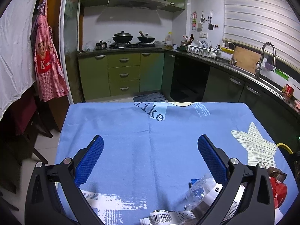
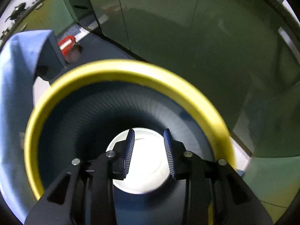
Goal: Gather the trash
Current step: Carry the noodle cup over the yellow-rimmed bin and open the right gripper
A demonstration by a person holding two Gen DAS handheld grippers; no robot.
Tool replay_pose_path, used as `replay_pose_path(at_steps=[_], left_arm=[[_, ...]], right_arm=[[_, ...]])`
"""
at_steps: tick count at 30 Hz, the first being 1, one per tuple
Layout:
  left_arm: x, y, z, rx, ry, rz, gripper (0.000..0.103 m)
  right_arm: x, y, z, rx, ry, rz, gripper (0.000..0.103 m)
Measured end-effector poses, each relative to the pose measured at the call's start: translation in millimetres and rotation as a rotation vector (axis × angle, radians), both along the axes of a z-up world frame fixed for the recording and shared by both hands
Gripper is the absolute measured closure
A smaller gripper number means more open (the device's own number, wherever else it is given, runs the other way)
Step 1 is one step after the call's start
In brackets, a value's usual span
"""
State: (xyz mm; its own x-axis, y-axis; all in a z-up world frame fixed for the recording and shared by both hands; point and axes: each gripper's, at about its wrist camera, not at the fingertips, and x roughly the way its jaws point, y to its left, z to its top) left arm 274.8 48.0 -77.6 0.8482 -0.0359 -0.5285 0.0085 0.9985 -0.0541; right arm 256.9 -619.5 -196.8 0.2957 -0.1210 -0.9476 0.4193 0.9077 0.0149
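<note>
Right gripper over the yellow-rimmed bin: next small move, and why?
Probably lift the right gripper straight up out of the yellow-rimmed dark bin. It points down into the bin with its jaws apart and nothing visibly pressed between the pads; a white round disc lies at the bottom. More wrappers, including a crumpled clear plastic wrapper, wait on the blue tablecloth.

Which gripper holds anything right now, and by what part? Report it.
Neither. The left gripper is wide open above the blue tablecloth. The right gripper hangs open over the yellow-rimmed bin, its fingers gripping nothing.
</note>
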Motion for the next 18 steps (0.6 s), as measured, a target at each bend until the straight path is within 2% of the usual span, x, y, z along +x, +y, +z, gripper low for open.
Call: replay_pose_path(at_steps=[2, 4, 8, 11, 16, 18], left_arm=[[-3.5, -2.2, 5.8, -0.007, -0.004, -0.017, 0.004], [-10.1, -5.7, 14.8, 0.003, -0.013, -0.034, 0.004], [-32.1, -16.6, 35.3, 0.016, 0.007, -0.075, 0.004], [-40.9, -25.3, 43.3, -0.004, 0.114, -0.087, 0.004], [-46.6, -46.7, 42.8, -0.096, 0.388, -0.163, 0.004], [-45.9, -53.3, 42.2, -0.138, 0.471, -0.186, 0.004]], right_arm=[[-11.0, 8.3, 15.5, 0.01, -0.035, 0.022, 0.069], [-23.2, 20.7, 32.2, 0.02, -0.068, 0.057, 0.062], [-50.5, 46.4, 61.4, 0.008, -0.133, 0.128, 0.06], [-64.4, 56.9, 69.6, 0.028, -0.167, 0.155, 0.06], [-58.5, 72.6, 76.7, 0.06, -0.195, 0.194, 0.06], [-61.5, 75.6, 76.6, 0.071, -0.201, 0.21, 0.059]])
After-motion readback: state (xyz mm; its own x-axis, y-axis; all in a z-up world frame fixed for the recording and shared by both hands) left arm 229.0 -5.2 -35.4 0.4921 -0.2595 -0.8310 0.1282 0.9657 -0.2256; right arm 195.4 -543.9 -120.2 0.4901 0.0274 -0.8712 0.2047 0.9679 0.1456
